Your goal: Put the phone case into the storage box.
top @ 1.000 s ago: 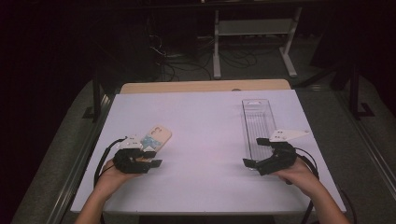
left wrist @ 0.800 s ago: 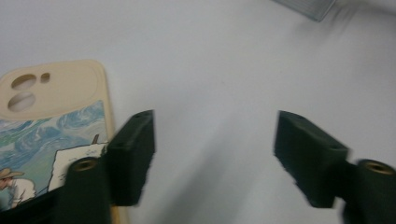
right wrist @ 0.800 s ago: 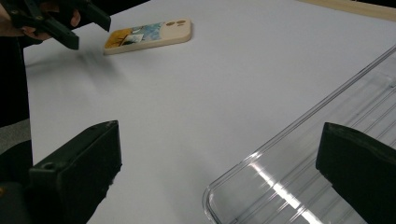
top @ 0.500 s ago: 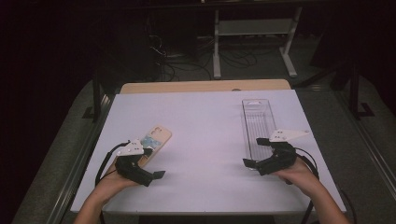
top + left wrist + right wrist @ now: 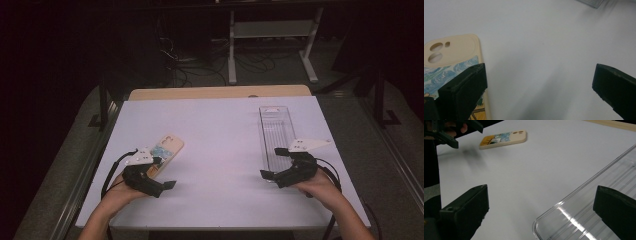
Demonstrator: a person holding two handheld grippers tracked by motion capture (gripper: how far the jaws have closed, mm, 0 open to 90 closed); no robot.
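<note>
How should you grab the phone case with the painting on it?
The phone case lies flat on the white table, so it is probably best pinched across its narrow width, one jaw on each long edge, near the middle. Come from above with the left hand-held gripper, which is open right beside it. Its jaws have just been opening, with nothing between them.

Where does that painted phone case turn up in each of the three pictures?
High view: the phone case lies left of centre on the white table, by the left gripper.
Left gripper view: the case sits at the left edge, partly behind a jaw.
Right gripper view: the case lies upper left.
Shared landmark: the clear tray.
</note>
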